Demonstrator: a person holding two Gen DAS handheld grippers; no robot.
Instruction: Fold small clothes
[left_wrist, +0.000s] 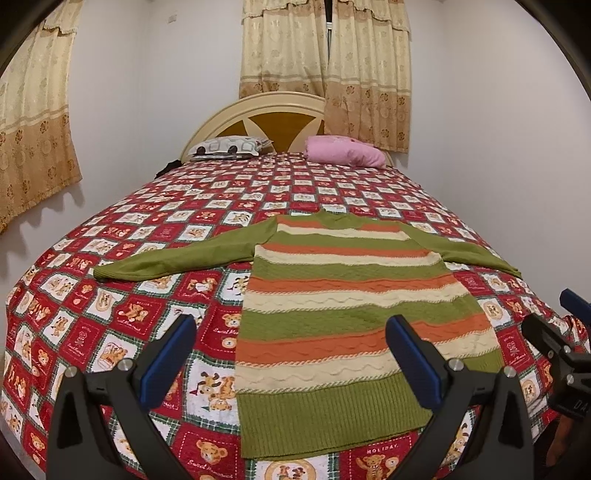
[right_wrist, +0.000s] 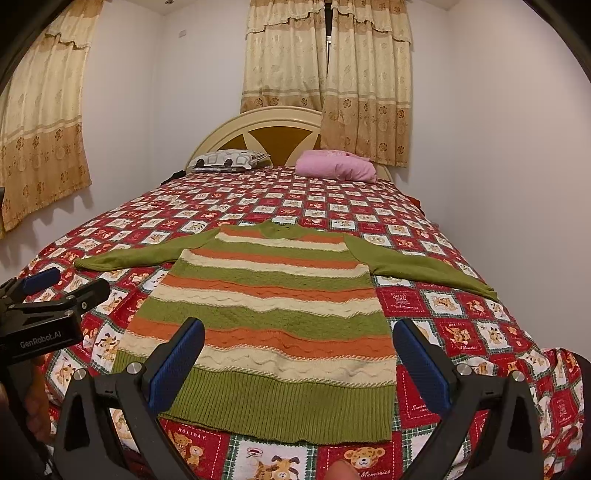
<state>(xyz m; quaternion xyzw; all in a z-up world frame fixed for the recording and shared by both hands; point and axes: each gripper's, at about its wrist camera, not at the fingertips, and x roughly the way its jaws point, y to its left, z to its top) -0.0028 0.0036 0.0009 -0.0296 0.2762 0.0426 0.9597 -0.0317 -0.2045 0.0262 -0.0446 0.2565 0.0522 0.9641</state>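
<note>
You are working in a home bedroom: a bed (left_wrist: 110, 295) with headboard (left_wrist: 258, 110) and pillows (left_wrist: 343, 149) is sitting under drawn curtains (left_wrist: 325, 48).

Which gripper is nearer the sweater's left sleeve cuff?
Left. The left gripper hovers open over the hem's left part, on the cuff's side; the right gripper, also open, hovers farther right over the hem.

Both grippers same build: black plastic frames with triangular cutouts, blue ribbed pads on the fingers (left_wrist: 168, 363), silver round screws at the finger pivots. Left gripper (left_wrist: 291, 365) body reads "GenRobot.AI" in white, seen from the right wrist; right gripper (right_wrist: 301, 367) identical.
</note>
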